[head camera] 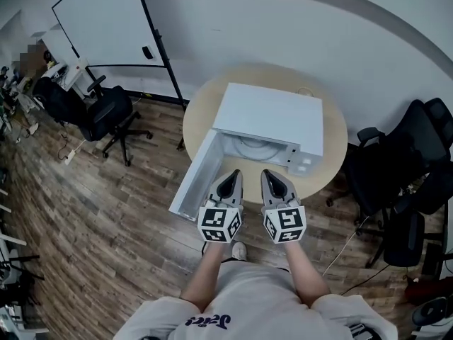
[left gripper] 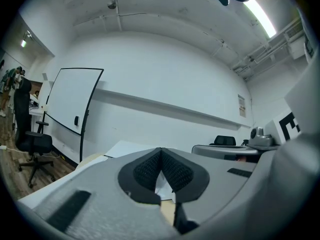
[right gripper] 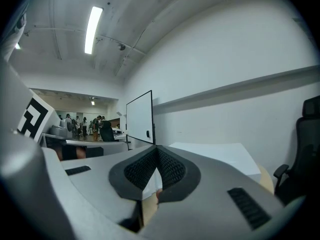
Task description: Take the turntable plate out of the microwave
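Note:
A white microwave (head camera: 272, 115) stands on a round wooden table (head camera: 197, 115), its door (head camera: 195, 176) swung open toward the left. Inside the cavity the pale round turntable plate (head camera: 253, 147) lies flat, partly hidden under the microwave's top. Both grippers are held side by side just in front of the opening, pointing level at it. My left gripper (head camera: 233, 173) is shut with nothing between its pads, and my right gripper (head camera: 268, 173) is likewise shut and empty. In the left gripper view the left gripper (left gripper: 161, 152) shows closed pads; the right gripper view shows the right gripper (right gripper: 157, 151) the same.
A whiteboard (head camera: 106, 23) on a stand is at the back left, with a black office chair (head camera: 106, 112) beside it. More black chairs (head camera: 403, 168) crowd the right of the table. The floor is wood planks. The person stands close to the table's near edge.

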Demonstrator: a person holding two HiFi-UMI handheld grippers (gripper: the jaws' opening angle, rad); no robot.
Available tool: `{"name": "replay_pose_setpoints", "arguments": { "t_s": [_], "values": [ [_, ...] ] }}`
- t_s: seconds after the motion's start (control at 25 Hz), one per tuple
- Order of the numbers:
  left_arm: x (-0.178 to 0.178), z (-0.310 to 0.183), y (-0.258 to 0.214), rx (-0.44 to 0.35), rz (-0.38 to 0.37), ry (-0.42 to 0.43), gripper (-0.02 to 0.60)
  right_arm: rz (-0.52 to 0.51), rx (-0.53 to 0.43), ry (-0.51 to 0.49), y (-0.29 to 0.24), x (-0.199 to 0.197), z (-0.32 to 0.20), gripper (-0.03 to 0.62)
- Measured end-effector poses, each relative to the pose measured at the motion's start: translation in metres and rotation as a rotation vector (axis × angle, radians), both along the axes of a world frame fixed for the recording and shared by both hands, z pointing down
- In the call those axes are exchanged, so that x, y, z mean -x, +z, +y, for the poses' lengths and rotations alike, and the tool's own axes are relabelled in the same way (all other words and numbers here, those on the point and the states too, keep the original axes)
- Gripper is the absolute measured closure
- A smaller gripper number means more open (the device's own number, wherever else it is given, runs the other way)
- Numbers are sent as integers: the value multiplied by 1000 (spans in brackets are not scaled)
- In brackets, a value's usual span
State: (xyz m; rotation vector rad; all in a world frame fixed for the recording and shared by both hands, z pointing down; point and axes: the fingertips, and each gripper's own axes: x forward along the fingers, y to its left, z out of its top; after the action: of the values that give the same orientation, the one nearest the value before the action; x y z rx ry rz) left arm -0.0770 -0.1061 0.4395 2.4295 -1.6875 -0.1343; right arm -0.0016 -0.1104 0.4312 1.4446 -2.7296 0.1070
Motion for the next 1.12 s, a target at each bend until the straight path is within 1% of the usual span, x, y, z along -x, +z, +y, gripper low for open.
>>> {"name": "replay_pose_setpoints", "arguments": {
  "t_s": [0.16, 0.24, 0.36, 0.6, 0.76, 0.88, 1.12],
  "values": [
    [15, -20, -4, -12, -2, 20, 568, -3, -13, 3, -4, 23, -21, 580],
    [19, -28, 0, -1, -2, 34, 568, -1, -18, 11, -4, 31, -28, 580],
    [21, -38, 12, 31, 4, 58, 568, 11, -3, 40, 5, 33, -35, 580],
    [20, -58, 46, 96, 7, 73, 568, 25, 61, 97, 38, 15, -51, 580],
    [16, -72, 78, 183, 3, 113, 568, 41, 94, 110, 61, 12, -68, 580],
    [16, -88, 104, 254, 51, 117, 568, 56, 119, 97, 77, 15, -82, 580],
    [13, -112, 157, 400, 201, 95, 568, 72, 204, 68, 116, 20, -100, 580]
  ]
}}
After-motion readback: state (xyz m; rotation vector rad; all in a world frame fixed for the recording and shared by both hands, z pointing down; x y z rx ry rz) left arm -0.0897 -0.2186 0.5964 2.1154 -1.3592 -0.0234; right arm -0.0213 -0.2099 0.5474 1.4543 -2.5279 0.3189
